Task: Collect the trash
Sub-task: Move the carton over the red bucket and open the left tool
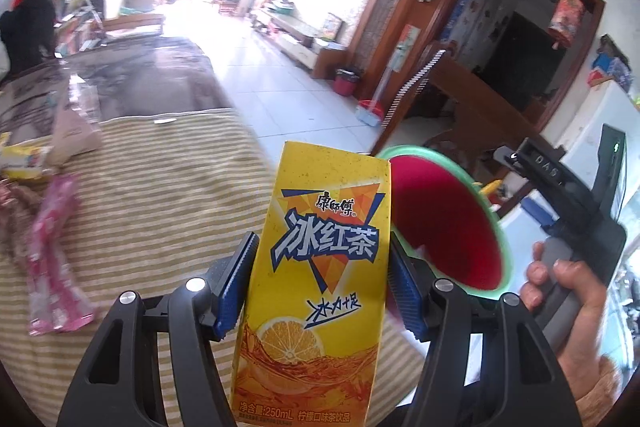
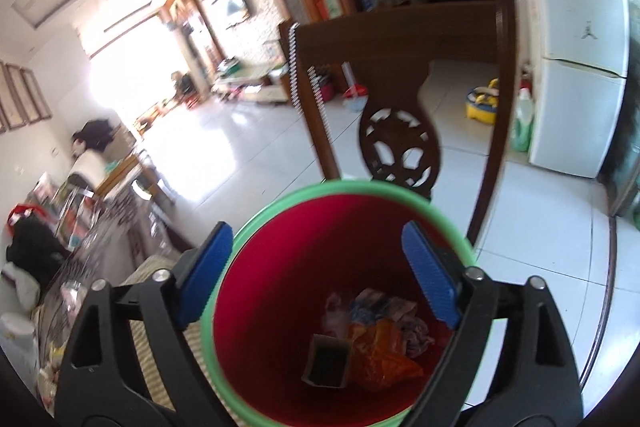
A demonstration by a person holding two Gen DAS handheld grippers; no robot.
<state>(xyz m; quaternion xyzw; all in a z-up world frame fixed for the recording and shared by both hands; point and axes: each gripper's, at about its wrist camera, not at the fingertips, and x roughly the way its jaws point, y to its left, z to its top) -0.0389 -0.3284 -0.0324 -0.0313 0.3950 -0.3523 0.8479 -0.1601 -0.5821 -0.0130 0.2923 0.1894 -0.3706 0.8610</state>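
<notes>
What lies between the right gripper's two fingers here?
Nothing is held: the right gripper is open over the red bin, whose trash-filled inside shows through the gap in the right wrist view.

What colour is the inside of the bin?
Red inside the bin, with a green rim; clearest in the right wrist view.

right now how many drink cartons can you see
2. One yellow tea carton stands clamped in the left gripper, beside the bin. One opened carton lies at the bin's bottom among wrappers. More may be hidden under those.
</notes>
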